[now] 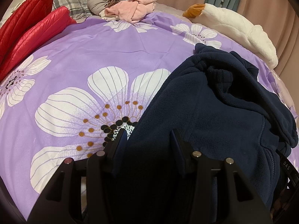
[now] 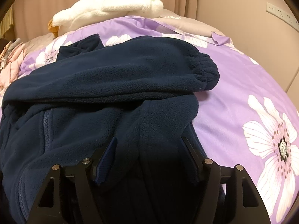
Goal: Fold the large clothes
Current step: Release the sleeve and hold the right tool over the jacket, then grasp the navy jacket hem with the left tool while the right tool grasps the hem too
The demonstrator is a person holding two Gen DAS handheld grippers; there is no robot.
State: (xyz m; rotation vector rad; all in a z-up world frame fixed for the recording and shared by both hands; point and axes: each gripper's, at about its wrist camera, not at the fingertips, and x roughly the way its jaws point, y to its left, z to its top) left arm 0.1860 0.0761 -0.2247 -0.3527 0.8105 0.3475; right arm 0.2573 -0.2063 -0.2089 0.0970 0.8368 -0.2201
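Both grippers spread over navy fleece (image 2: 115, 78); red jacket (image 1: 31, 29) only in left view.

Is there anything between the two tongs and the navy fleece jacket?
Nothing visible. The navy fleece jacket already fills the gap of the right tongs, and of the left tongs too. Both stand open, fabric between the fingers, on the purple floral bedspread.

Navy fleece jacket (image 2: 112, 78) cut off at lower and left edges of right wrist view. Fleece bunched between left tool (image 1: 147, 138) fingers, contact hidden. Right tool (image 2: 149, 145) grip likewise undeterminable. Lettering on black strap (image 1: 286, 165) only partly legible.
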